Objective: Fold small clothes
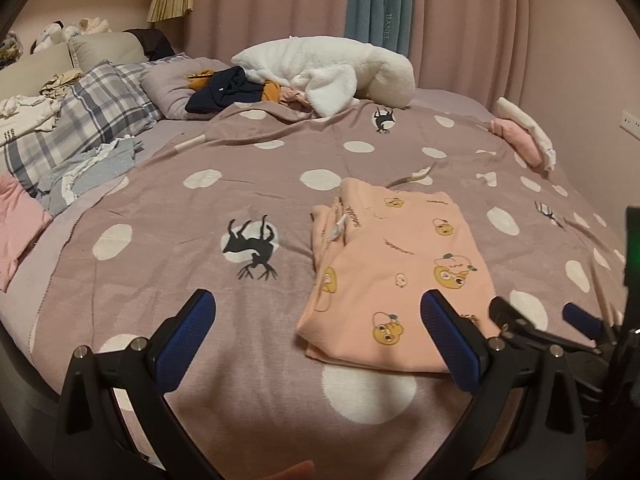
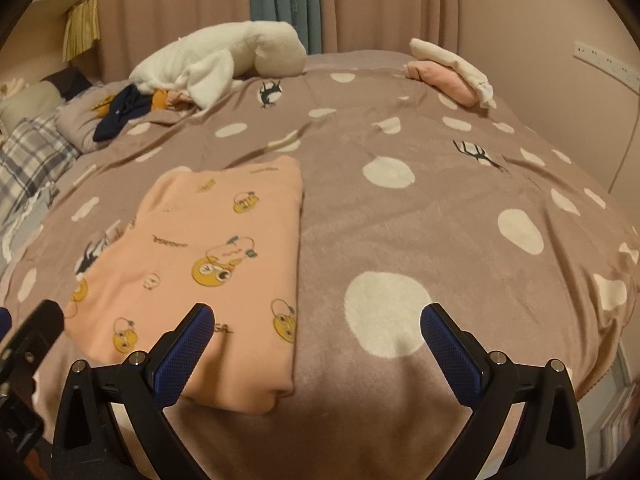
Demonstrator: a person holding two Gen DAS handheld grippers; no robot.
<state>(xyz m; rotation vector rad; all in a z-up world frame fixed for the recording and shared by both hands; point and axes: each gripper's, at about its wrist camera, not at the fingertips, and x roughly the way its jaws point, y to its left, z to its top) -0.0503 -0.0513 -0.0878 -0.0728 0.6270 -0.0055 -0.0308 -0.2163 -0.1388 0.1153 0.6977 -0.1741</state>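
A peach garment (image 1: 396,276) printed with yellow cartoon bears lies folded into a rectangle on the mauve polka-dot blanket (image 1: 240,208). It also shows in the right wrist view (image 2: 208,264). My left gripper (image 1: 318,344) is open and empty, its jaws spanning the garment's near left corner. My right gripper (image 2: 316,356) is open and empty at the garment's near right corner. The right gripper also shows at the right edge of the left wrist view (image 1: 536,320).
A white plush toy (image 1: 332,72) and a pile of dark and orange clothes (image 1: 228,90) lie at the far side. Folded pink and white clothes (image 2: 452,74) sit at the far right edge. Plaid pillow (image 1: 80,120) and grey garment (image 1: 88,172) lie left.
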